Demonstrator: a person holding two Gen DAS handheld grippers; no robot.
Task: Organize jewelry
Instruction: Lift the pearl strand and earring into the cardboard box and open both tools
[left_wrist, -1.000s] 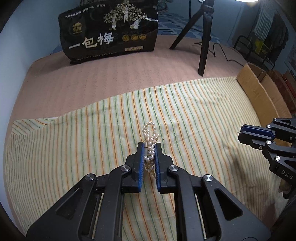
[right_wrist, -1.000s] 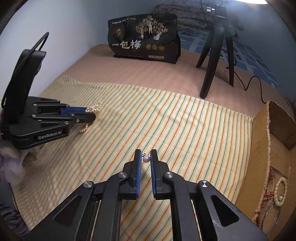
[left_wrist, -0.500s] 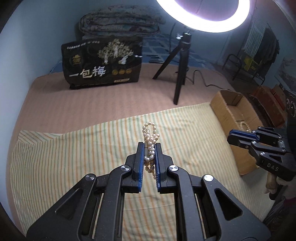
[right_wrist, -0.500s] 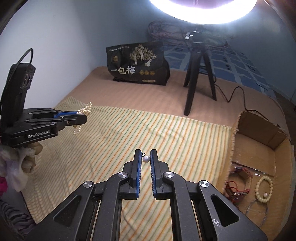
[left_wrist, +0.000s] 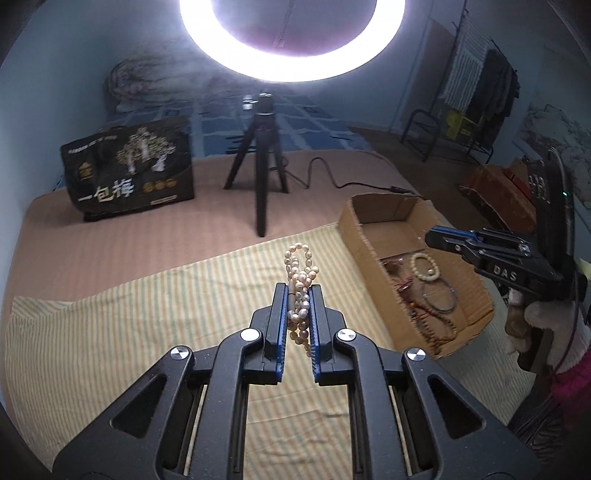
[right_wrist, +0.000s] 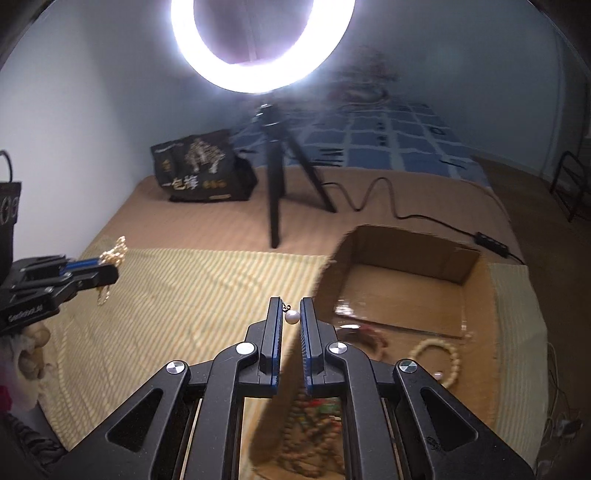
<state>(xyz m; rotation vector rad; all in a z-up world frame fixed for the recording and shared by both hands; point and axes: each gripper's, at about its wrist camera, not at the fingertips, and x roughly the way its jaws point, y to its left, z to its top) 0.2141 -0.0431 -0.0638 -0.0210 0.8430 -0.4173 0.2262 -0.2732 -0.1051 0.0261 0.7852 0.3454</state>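
Observation:
My left gripper (left_wrist: 299, 291) is shut on a bunched pearl necklace (left_wrist: 300, 273), held in the air above the striped cloth (left_wrist: 147, 314). The same necklace (right_wrist: 114, 254) shows at the left gripper (right_wrist: 110, 271) in the right wrist view. My right gripper (right_wrist: 291, 306) is shut on a small pearl earring (right_wrist: 291, 316), right by the near left wall of the cardboard box (right_wrist: 406, 258). In the left wrist view the right gripper (left_wrist: 430, 236) hovers over that box (left_wrist: 373, 218), which holds a cream bead bracelet (left_wrist: 424, 266), a dark bangle and brown bead strings.
A ring light on a black tripod (left_wrist: 264, 177) stands on the tan bed cover behind the cloth, its cable (right_wrist: 384, 195) running right. A black printed bag (left_wrist: 129, 173) sits at the back left. Gloved hands (left_wrist: 546, 325) hold both grippers.
Both grippers have risen and tilted upward, still holding their pieces. The right gripper has moved right to the box's edge, and the box interior has come into view.

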